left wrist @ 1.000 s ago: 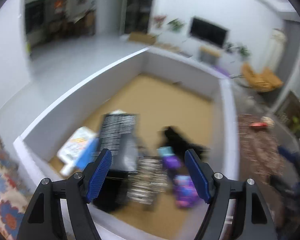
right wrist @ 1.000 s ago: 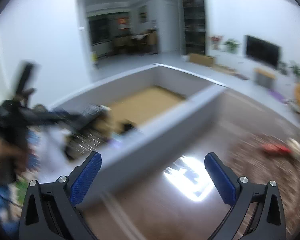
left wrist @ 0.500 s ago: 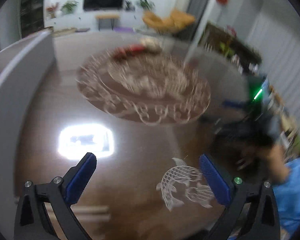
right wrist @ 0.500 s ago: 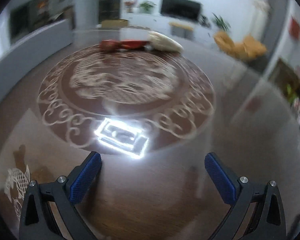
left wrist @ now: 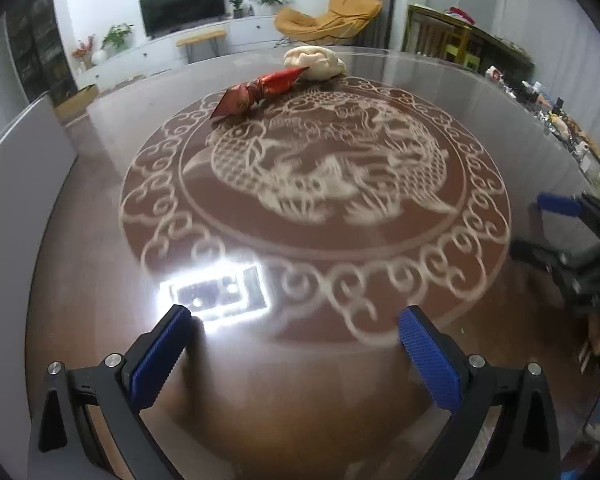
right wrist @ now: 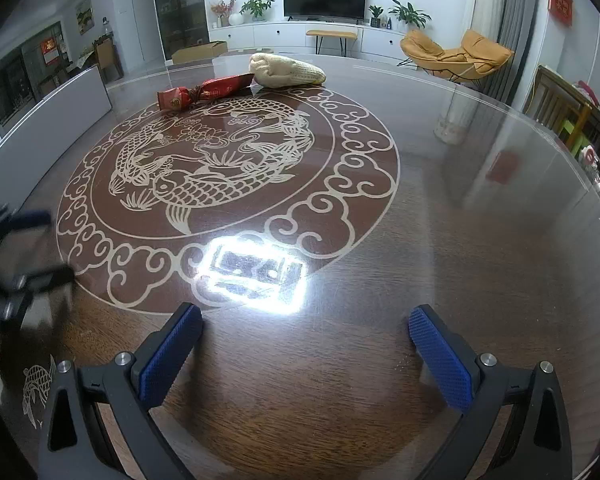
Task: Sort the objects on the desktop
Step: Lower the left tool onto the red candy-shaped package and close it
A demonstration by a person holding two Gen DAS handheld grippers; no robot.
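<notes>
The table (right wrist: 420, 240) is filling both views. The left gripper (left wrist: 296, 344) and right gripper (right wrist: 306, 344) are hovering low over it, jaws spread wide, gripping nothing. The cream cloth bundle (right wrist: 286, 70) and red wrapper (right wrist: 204, 90) are touching at upper centre.

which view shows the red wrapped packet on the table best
The right wrist view: there the red packet lies sharp and side-on, its gold emblem and twisted middle visible, one end touching the cream cloth bundle. The left wrist view shows the packet too, but slightly softer and more end-on.
</notes>
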